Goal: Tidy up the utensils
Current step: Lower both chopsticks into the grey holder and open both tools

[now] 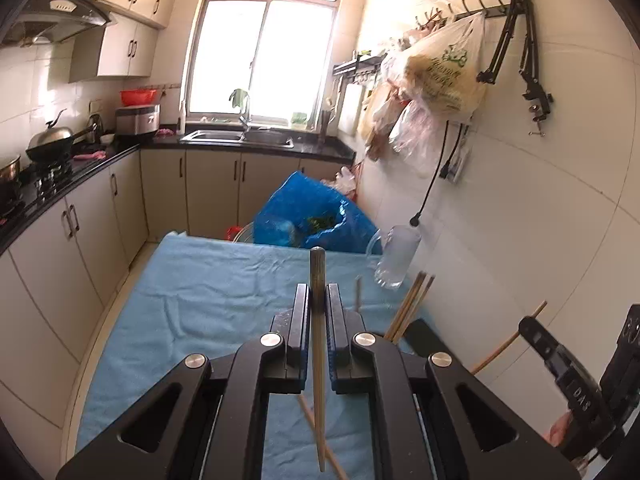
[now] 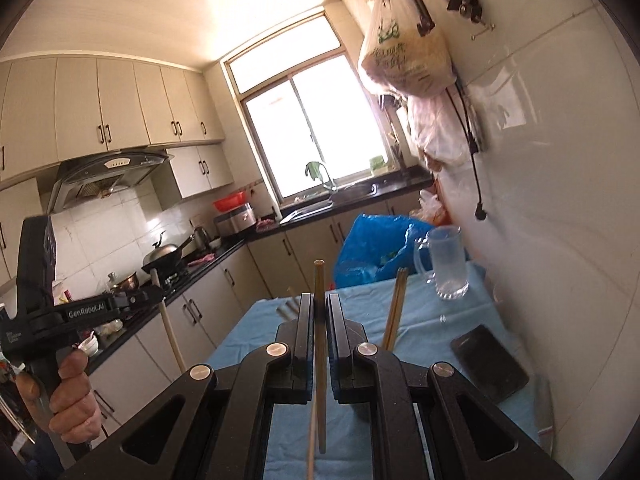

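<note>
My left gripper (image 1: 318, 290) is shut on a wooden chopstick (image 1: 317, 268) that stands upright between its pads above the blue cloth table (image 1: 192, 288). My right gripper (image 2: 319, 298) is likewise shut on an upright chopstick (image 2: 319, 276). Each gripper shows in the other's view: the right gripper (image 1: 528, 328) at the right with its chopstick (image 1: 508, 344), and the left gripper (image 2: 160, 292), held by a hand (image 2: 72, 396), with its chopstick (image 2: 170, 332). Several more chopsticks (image 1: 412, 308) (image 2: 396, 308) lean upright, their base hidden behind my fingers. One loose chopstick (image 1: 332, 456) lies on the cloth.
A glass mug (image 1: 396, 256) (image 2: 444, 264) stands at the table's far right by the tiled wall. A black phone (image 2: 492, 360) lies on the cloth near it. A blue bag (image 1: 312, 212) sits beyond the table's far edge. Kitchen counters (image 1: 80, 168) run along the left.
</note>
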Demonstrator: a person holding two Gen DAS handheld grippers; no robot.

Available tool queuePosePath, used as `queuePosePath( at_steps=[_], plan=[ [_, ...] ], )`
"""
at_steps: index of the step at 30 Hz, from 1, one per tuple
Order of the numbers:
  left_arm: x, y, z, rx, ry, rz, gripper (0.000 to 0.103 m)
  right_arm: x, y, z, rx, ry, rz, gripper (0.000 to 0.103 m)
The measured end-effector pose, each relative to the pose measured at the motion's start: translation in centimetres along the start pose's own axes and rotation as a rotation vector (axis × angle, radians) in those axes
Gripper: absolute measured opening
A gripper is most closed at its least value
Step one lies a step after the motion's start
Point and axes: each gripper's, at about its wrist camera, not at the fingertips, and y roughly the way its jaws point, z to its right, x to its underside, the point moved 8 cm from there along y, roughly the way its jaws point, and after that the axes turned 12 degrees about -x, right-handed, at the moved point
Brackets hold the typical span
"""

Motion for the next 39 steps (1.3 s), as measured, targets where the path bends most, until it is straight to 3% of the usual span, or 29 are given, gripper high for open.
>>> queuePosePath(
  at_steps=[16, 20, 27, 36, 38, 39],
  plan=[
    [-6.5, 4.7, 7.9, 0.043, -0.001, 0.089, 0.007, -7.0, 2.3, 2.1, 0.017, -0.047, 0.077, 0.007],
    [-5.8, 7.7, 9.0, 0.032, -0.008, 0.077, 0.007, -7.2, 3.8, 3.6, 0.046, -0.062, 0.079, 0.007],
    [-3.3, 12.8, 9.7, 0.01, 0.0, -0.005, 0.007, -5.1, 8.1, 7.4, 0.054, -0.009, -0.001, 0.007],
    [-1.2, 14.8, 9.7, 0.017, 0.004, -0.064, 0.007, -2.0, 11.0, 8.7, 0.038, 0.023, -0.107, 0.008],
    [-1.1, 14.6, 9.5, 0.022, -0.001, -0.068, 0.012, -2.0, 10.9, 8.9, 0.041, 0.029, -0.12, 0.018],
    [-1.1, 14.4, 9.4, 0.025, -0.005, -0.068, 0.02, -2.2, 10.7, 8.8, 0.045, 0.026, -0.118, 0.022]
  ],
)
